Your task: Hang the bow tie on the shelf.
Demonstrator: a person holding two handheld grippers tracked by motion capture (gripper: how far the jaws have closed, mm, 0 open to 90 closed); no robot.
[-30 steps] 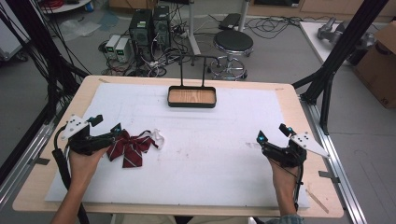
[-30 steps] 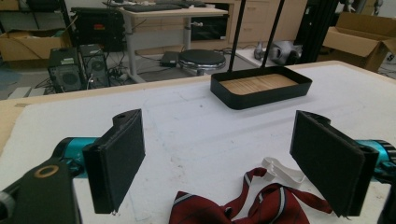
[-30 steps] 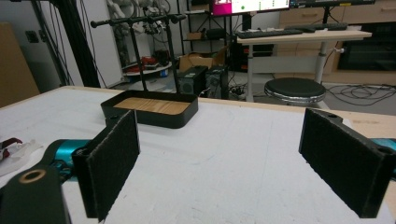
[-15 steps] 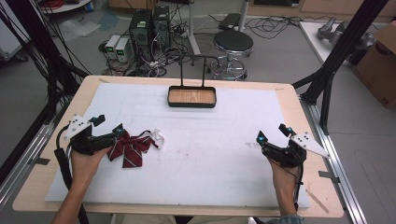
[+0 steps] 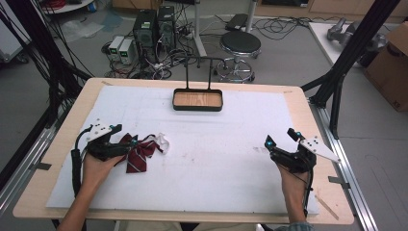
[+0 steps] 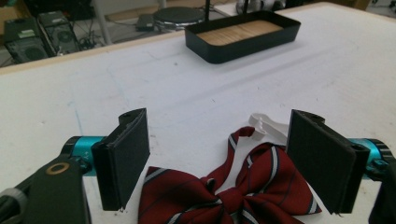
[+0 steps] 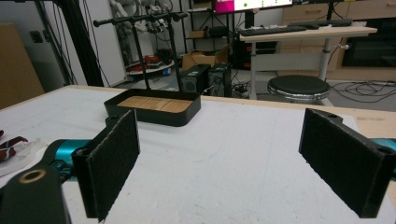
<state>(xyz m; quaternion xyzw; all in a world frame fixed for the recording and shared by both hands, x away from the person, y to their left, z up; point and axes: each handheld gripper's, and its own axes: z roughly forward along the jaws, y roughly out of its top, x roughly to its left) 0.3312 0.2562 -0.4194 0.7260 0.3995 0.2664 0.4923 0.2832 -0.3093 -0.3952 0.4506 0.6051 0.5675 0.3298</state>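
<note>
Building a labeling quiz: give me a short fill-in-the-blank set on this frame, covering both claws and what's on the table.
1. The left claw has its jaws open around a striped ____ bow tie.
2. The right claw is open and holds ____.
3. The black tray has a ____ bottom.
4. On the white mat, the tray sits toward the ____ edge from the person.

Missing words: red; nothing; wooden; far
</note>
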